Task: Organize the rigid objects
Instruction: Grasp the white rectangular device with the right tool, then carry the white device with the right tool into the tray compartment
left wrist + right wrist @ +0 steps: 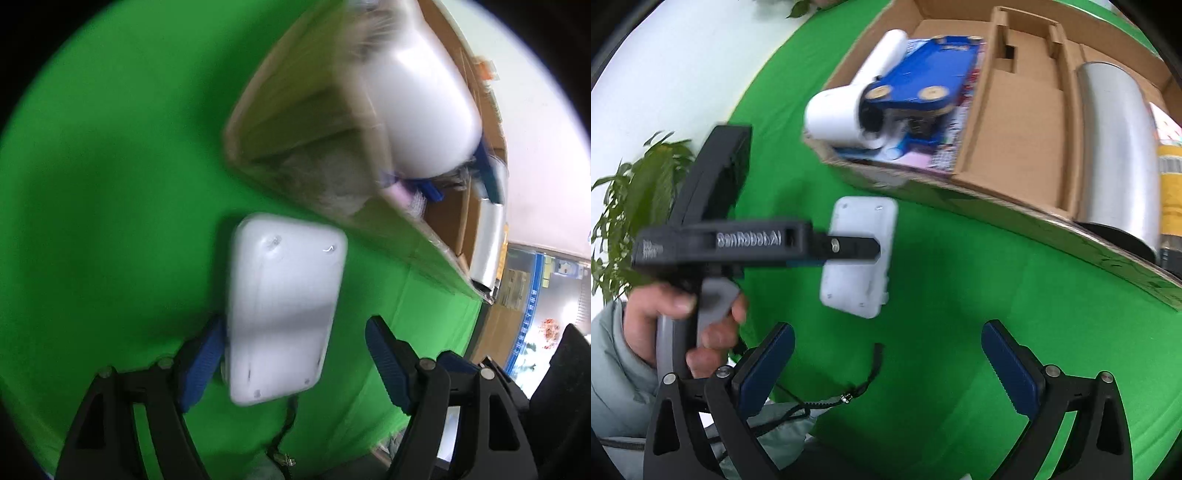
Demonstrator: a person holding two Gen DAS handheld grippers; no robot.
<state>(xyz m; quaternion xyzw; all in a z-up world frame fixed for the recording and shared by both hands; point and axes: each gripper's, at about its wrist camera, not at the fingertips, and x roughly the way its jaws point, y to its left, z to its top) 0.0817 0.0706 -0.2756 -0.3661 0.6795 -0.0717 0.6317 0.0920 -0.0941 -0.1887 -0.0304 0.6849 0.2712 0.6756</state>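
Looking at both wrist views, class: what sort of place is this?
Probably a staged recording setup indoors: a green cloth covers the table, a cardboard box holds sorted items, and a potted plant stands by a white wall.

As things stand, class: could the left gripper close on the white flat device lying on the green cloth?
Probably yes. The left gripper is open, the white device lies between its fingers, and nothing covers it; the cardboard box sits beyond.

hand-held gripper (886, 363): black frame, blue ribbed pads, silver screws | grey handle | sleeve (613, 369): pale grey-green, puffy
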